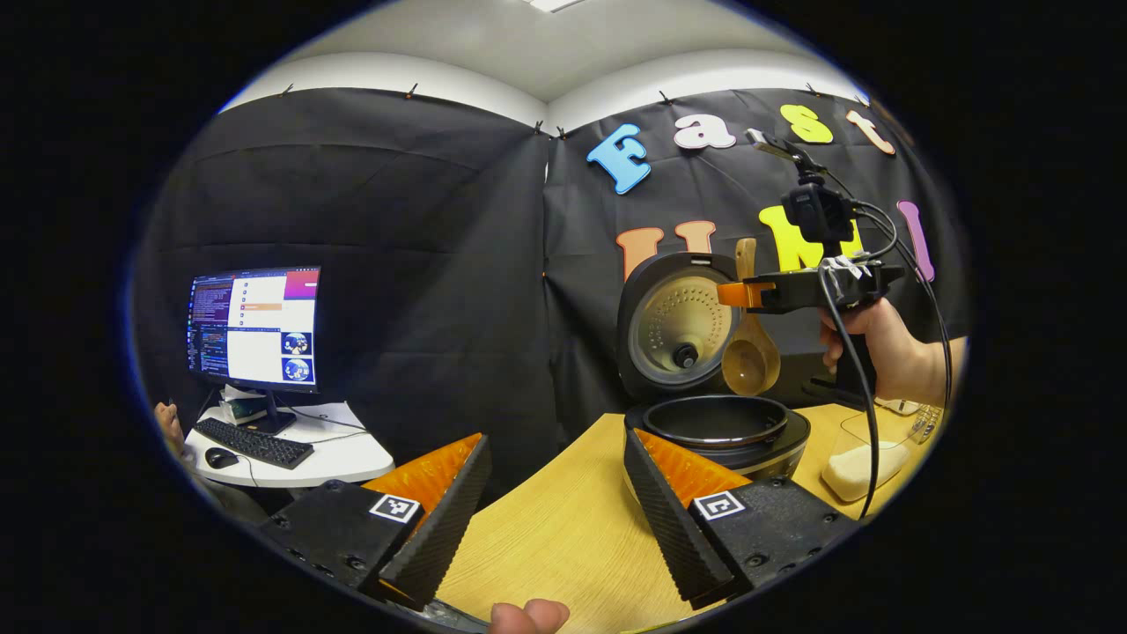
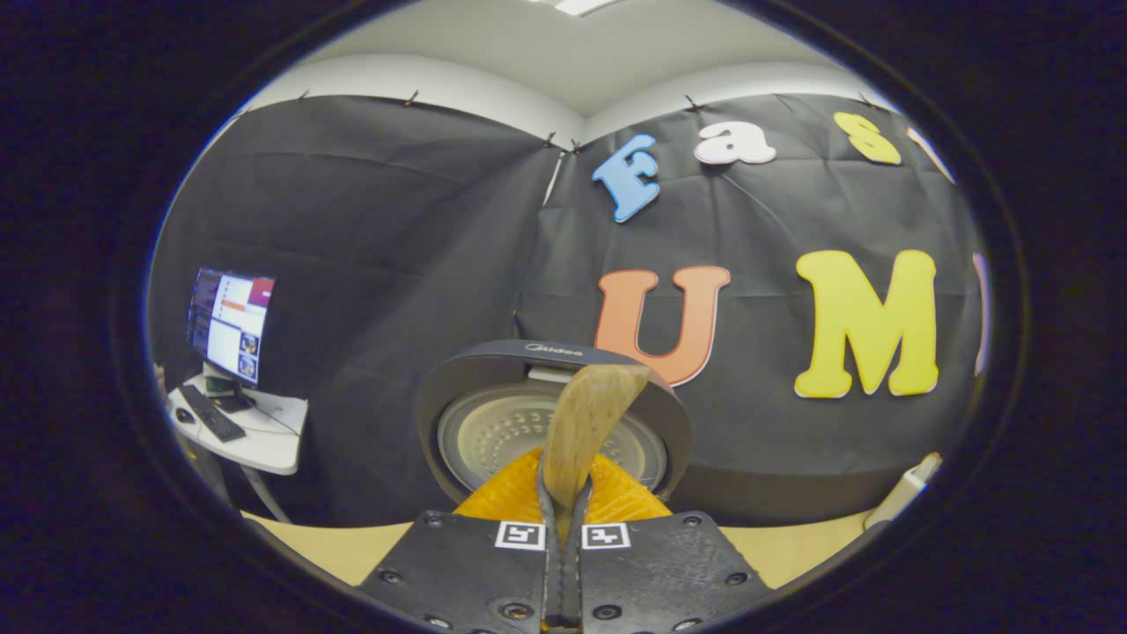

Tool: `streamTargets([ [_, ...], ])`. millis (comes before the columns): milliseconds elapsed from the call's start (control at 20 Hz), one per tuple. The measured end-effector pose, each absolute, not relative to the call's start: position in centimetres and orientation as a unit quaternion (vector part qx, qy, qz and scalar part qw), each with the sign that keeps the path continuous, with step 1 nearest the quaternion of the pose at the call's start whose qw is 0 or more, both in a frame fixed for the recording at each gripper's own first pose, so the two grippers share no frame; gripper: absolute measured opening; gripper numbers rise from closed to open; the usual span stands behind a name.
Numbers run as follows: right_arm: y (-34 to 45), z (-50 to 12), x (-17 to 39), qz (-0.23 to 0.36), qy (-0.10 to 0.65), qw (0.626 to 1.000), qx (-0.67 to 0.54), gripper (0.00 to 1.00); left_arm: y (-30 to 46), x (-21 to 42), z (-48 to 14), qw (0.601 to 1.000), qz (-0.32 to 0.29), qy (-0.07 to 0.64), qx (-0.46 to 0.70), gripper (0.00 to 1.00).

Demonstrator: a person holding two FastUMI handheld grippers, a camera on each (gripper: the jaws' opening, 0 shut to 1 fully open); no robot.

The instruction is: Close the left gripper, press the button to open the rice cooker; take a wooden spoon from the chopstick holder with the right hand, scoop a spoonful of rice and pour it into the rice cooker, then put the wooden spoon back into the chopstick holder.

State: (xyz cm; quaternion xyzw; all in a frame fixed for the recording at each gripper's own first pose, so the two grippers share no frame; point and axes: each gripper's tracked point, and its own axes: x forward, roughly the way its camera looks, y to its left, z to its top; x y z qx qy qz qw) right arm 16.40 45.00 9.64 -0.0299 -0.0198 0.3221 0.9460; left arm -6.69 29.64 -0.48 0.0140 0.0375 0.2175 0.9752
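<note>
Rice cooker (image 1: pixel 718 387) on table (image 1: pixel 563 528), lid up; my left hand-held gripper (image 1: pixel 555 519) spread, idle. Right hand-held gripper (image 2: pixel 563 519) pinching wooden spoon (image 2: pixel 585 423) before lid. I judge scoop or pour next: keep spoon level.

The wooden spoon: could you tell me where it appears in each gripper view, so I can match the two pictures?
Left gripper view: the wooden spoon hangs bowl-down right of centre, above the open pot, held by the right gripper.
Right gripper view: the spoon's handle rises at bottom centre from between the closed fingers.
Shared landmark: the rice cooker's raised lid stands behind the spoon in both.
</note>
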Motion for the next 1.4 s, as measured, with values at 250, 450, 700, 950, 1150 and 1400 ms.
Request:
streamTargets([
  [250,41.5,10.2,18.3,0.317,0.043,0.942,0.103,0.00,29.2,-6.6,-0.1,0.976,0.214,0.032,0.009,0.97],
  [450,37.9,10.6,19.1,0.309,0.087,0.922,0.215,0.00,27.5,-5.9,-0.1,0.980,0.198,0.033,0.000,0.97],
  [700,28.9,10.8,21.1,0.263,0.101,0.919,0.276,0.00,24.8,-4.9,0.2,0.983,0.179,0.039,0.019,0.97],
  [950,18.1,11.7,21.9,0.209,0.079,0.927,0.302,0.00,20.4,-3.3,0.4,0.988,0.148,0.037,0.008,0.97],
  [1150,9.4,12.5,22.0,0.164,0.053,0.938,0.301,0.00,17.2,-2.7,1.0,0.991,0.127,0.032,-0.001,0.97],
  [1400,-1.5,12.6,21.6,0.097,0.027,0.955,0.280,0.00,14.0,-2.2,1.7,0.994,0.109,0.026,0.001,0.97],
])
